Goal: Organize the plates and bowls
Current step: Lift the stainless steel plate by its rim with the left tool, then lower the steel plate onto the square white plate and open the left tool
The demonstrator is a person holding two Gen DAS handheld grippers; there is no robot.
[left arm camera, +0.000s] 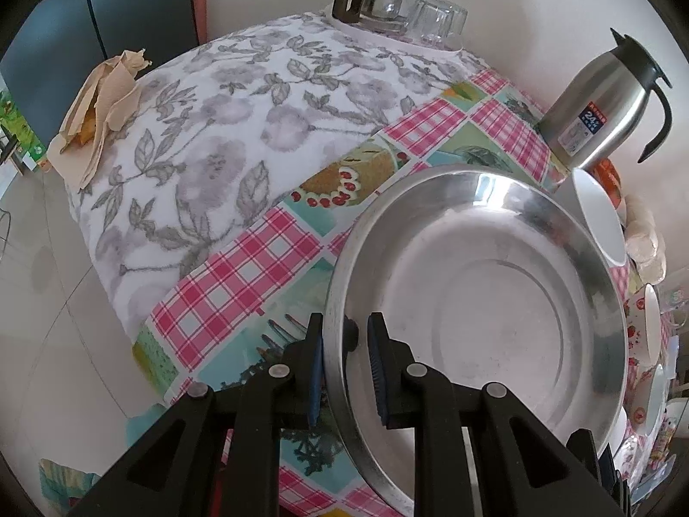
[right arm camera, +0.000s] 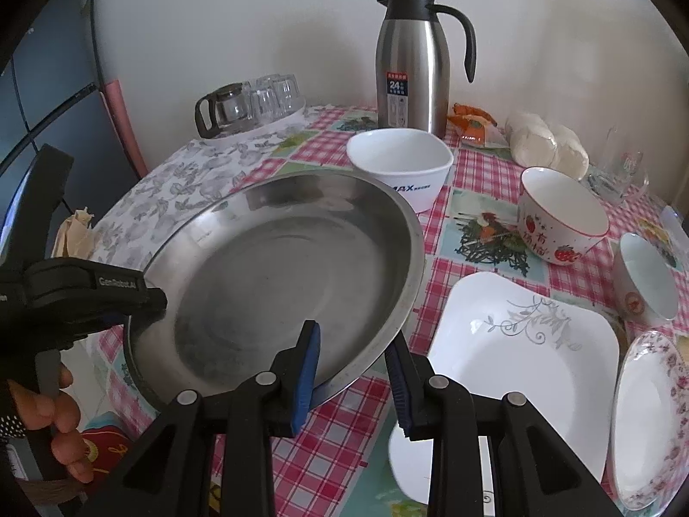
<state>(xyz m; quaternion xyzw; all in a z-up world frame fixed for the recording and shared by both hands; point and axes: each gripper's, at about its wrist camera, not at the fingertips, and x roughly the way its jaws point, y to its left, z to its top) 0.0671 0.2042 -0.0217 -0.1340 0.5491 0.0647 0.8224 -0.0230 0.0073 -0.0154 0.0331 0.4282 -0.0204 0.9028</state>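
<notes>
A large steel plate (left arm camera: 482,301) is held tilted above the table; it also shows in the right wrist view (right arm camera: 275,275). My left gripper (left arm camera: 344,340) is shut on its near rim; it shows in the right wrist view at the plate's left edge (right arm camera: 142,306). My right gripper (right arm camera: 353,344) is open, its fingers either side of the plate's right rim. On the table stand a white bowl (right arm camera: 400,163), a strawberry bowl (right arm camera: 560,215), a small bowl (right arm camera: 650,275), a square white plate (right arm camera: 516,353) and a floral plate (right arm camera: 646,422).
A steel thermos jug (right arm camera: 413,60) stands at the back by the wall. A glass pot and upturned glasses (right arm camera: 249,103) sit on a tray at back left. Crumpled paper (left arm camera: 99,107) lies on the grey floral cloth (left arm camera: 206,138). Wrapped buns (right arm camera: 547,146) and a glass lie at back right.
</notes>
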